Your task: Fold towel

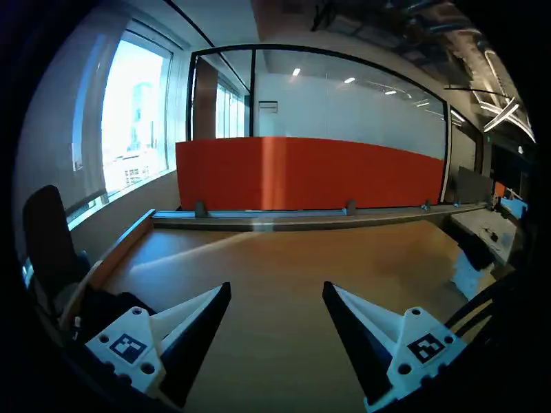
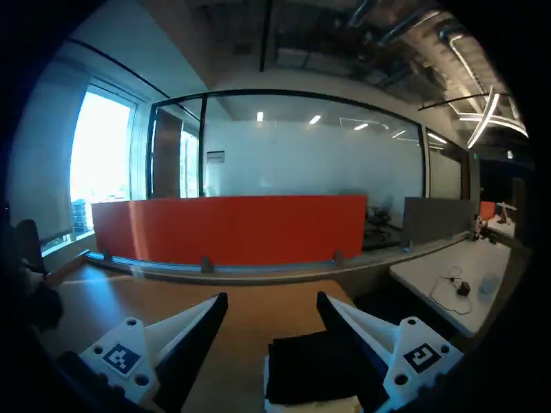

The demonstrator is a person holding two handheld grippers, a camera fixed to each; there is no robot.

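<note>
Left gripper released above wooden desk, orange partition along its far edge; right gripper released over dark folded towel by desk's right edge.

The light brown wooden tabletop lies bare and wide in the left gripper view, open as far as the long orange divider panel that walls its far edge. A black chair back crowds the left side. In the right gripper view, a folded black towel occupies the near tabletop, and a white side desk stands to the right.
</note>
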